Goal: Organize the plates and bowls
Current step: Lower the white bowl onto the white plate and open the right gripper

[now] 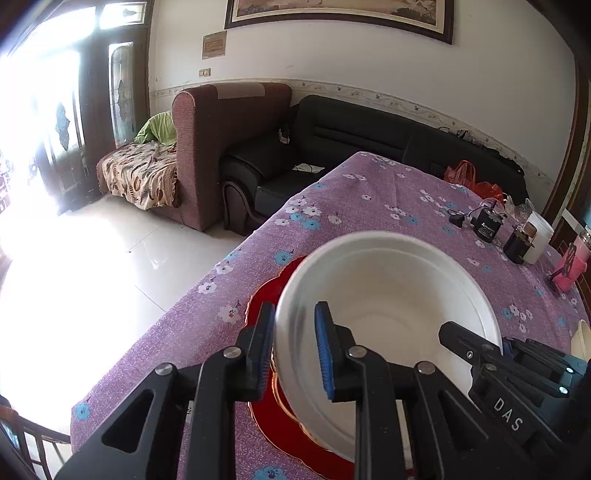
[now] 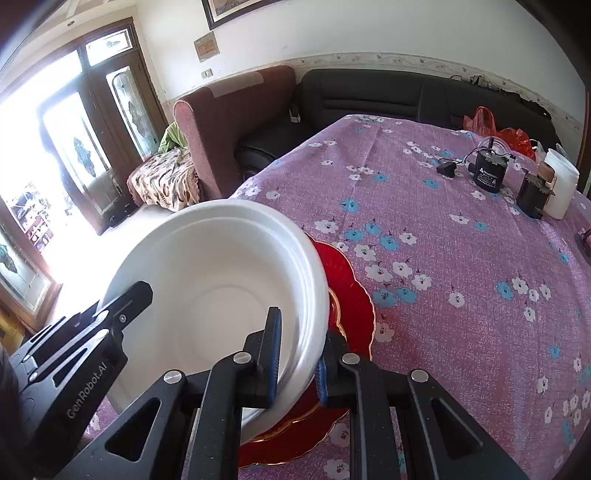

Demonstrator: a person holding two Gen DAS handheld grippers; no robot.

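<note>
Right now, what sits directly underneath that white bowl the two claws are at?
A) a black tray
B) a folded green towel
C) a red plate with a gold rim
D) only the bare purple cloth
C: beneath the white bowl, a red plate with a scalloped gold rim shows on the flowered tablecloth.

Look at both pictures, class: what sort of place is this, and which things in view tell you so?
Most likely a living room in a home. A black sofa and a reddish armchair stand by the wall, a framed picture hangs above, and a table with a flowered purple cloth fills the foreground.
</note>
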